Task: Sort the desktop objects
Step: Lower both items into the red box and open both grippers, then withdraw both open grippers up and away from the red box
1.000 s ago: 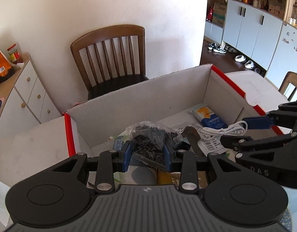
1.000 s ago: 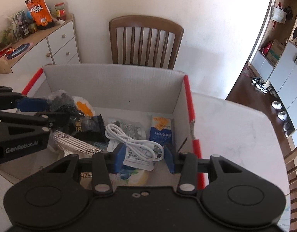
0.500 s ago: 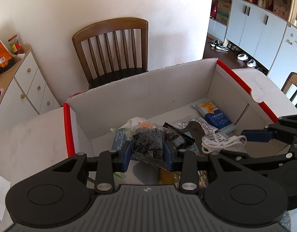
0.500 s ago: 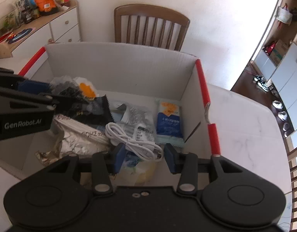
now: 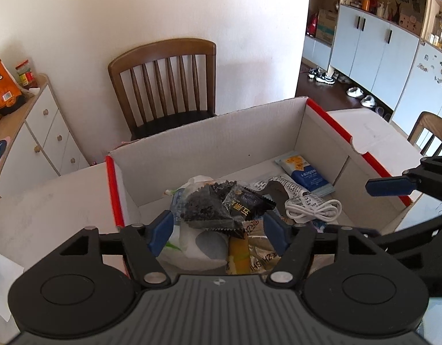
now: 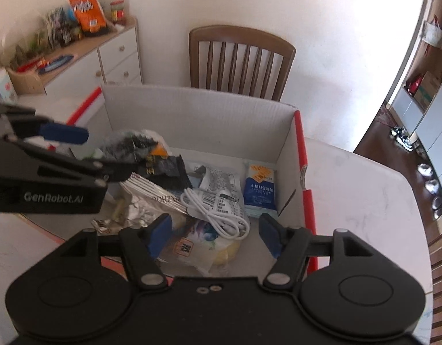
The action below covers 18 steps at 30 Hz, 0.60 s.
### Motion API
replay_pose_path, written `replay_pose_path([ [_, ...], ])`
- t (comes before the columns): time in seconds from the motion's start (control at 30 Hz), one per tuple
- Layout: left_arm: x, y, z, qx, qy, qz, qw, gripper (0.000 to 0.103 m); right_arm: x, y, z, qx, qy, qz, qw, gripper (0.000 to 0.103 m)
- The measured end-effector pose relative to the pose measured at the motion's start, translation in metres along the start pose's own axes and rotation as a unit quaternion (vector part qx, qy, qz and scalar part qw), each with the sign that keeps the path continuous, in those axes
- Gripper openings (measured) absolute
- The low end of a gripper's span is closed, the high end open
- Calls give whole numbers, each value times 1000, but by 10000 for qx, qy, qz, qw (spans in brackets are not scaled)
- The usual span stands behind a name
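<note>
A white cardboard box with red rims holds several packets. My left gripper is open above the box's near left part. A clear bag of black bits lies just past the fingertips on the pile, free of them. My right gripper is open above the box's near right part. A coiled white cable lies below it on a printed packet; it also shows in the left wrist view. A blue packet lies by the right wall. The left gripper shows in the right wrist view.
A wooden chair stands behind the box. A white drawer cabinet with snacks stands at the left. The white table extends to the right of the box. A second chair is at the far right.
Both grippers opened and pulled back and up. The left one let go of the bag of black bits; the right one let go of the white cable. Both now lie in the box.
</note>
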<state>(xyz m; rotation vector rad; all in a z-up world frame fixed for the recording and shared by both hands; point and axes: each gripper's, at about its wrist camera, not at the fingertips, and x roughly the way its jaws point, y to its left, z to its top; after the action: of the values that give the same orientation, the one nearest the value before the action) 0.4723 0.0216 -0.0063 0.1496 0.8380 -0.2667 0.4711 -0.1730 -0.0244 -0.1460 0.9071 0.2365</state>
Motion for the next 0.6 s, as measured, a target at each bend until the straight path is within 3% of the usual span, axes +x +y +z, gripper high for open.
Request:
replay_pose_path([
  [0.6, -70, -11, -19, -42, -451, -81, 9989, 70, -55, -8, -14, 204, -465, 328, 9982, 72],
])
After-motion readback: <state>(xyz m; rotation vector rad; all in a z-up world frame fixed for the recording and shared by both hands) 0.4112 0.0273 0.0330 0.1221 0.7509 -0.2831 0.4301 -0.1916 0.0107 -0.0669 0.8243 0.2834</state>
